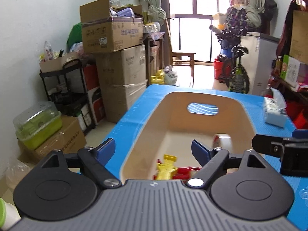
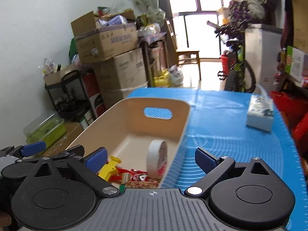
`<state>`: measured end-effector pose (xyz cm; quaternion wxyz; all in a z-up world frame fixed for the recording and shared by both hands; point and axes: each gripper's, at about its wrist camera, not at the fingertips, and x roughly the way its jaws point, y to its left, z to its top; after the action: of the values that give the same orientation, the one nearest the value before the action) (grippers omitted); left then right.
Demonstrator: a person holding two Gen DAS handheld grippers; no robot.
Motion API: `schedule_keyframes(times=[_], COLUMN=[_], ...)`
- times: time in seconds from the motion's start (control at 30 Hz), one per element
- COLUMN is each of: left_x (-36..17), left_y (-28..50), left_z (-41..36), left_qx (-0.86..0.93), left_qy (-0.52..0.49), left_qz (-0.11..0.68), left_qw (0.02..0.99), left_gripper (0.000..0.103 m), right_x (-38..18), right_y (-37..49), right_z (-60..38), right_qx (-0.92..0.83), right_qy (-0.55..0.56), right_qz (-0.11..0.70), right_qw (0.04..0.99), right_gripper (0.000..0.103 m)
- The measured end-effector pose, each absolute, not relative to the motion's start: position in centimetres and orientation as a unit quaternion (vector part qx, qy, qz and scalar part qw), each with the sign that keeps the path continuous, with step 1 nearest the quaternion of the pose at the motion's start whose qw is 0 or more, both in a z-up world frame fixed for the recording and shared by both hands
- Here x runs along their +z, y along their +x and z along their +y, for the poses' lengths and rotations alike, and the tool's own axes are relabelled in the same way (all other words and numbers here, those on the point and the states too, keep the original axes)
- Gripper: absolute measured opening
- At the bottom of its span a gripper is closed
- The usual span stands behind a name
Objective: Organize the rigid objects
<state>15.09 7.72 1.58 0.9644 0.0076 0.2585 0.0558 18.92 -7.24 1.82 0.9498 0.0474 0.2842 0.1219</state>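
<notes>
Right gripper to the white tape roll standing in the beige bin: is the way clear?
Probably yes. The open right gripper sits just above the bin's near end, with the white tape roll directly ahead and nothing between them.

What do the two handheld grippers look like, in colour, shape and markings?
Both look alike. The left gripper and the right gripper each have a grey ribbed body with a small crosshair mark, two round black discs, black linkage arms with silver pivot screws, and blue pads on the fingers. No cables or sleeves show.
</notes>
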Motion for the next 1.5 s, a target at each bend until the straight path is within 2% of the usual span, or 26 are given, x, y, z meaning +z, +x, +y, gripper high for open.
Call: schedule_keyframes(times=[0.07,0.67,1.2,1.5], left_x=[1.9,5.0,3.4,3.2], left_y=[14.6,7.0,0.9,-0.1], left_z=[7.2,2.4,0.3,-0.8], left_qx=[0.045,0.01,-0.001,-0.006], left_qy=[0.01,0.028,0.041,0.046], left_qz=[0.261,0.253,0.259,0.25], left_qw=[0.964,0.967,0.965,0.967], left_gripper=[0.086,0.09,0.09,0.09], right_x=[2.3,5.3,4.0,3.7], right_y=[18.0,7.8,0.3,-2.4], right_z=[-7.8,-13.6,-16.1,-17.4], right_qx=[0.114,0.061,0.03,0.004], right_qy=[0.042,0.043,0.035,0.042], right_qz=[0.278,0.274,0.287,0.262], right_qw=[0.953,0.959,0.957,0.964], right_gripper=[0.1,0.1,0.1,0.1])
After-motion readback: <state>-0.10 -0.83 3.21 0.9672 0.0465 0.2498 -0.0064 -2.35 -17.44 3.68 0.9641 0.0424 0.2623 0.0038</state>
